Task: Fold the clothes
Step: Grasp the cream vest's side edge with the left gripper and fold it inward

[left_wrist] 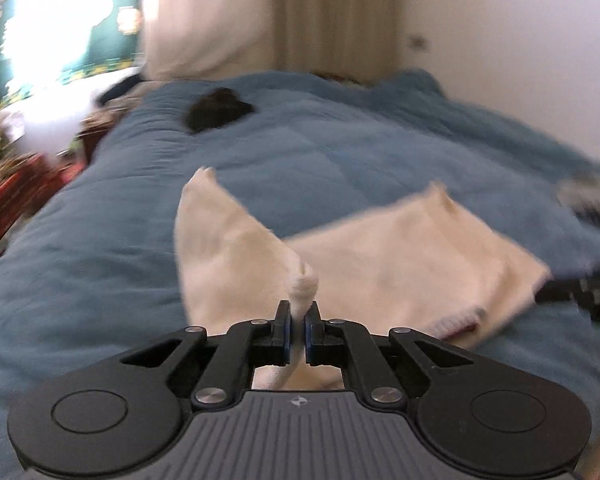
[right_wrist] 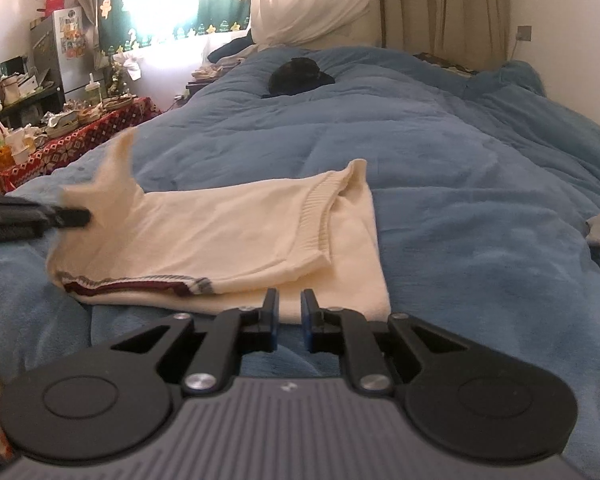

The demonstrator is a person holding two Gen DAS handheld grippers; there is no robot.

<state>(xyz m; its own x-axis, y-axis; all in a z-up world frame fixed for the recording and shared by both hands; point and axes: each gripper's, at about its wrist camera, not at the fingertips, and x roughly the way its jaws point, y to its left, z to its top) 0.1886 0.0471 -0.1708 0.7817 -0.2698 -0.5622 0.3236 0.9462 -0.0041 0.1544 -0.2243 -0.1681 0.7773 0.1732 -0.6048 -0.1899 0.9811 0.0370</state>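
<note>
Pinched between the closed pads of the left hand-held gripper, a bunched corner of the cream sweater is lifted off the blue bed. A narrow, empty gap is kept by the right hand-held gripper, just before the sweater's near edge. A dark garment is seen farther up the bed.

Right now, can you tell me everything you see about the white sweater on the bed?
The cream sweater looks like soft knit, with a ribbed band and dark red and grey stripes along one edge. It lies partly folded on the blue blanket. The left gripper has its jaws shut on a bunched corner, lifting that part up. The right gripper holds nothing of it.
</note>
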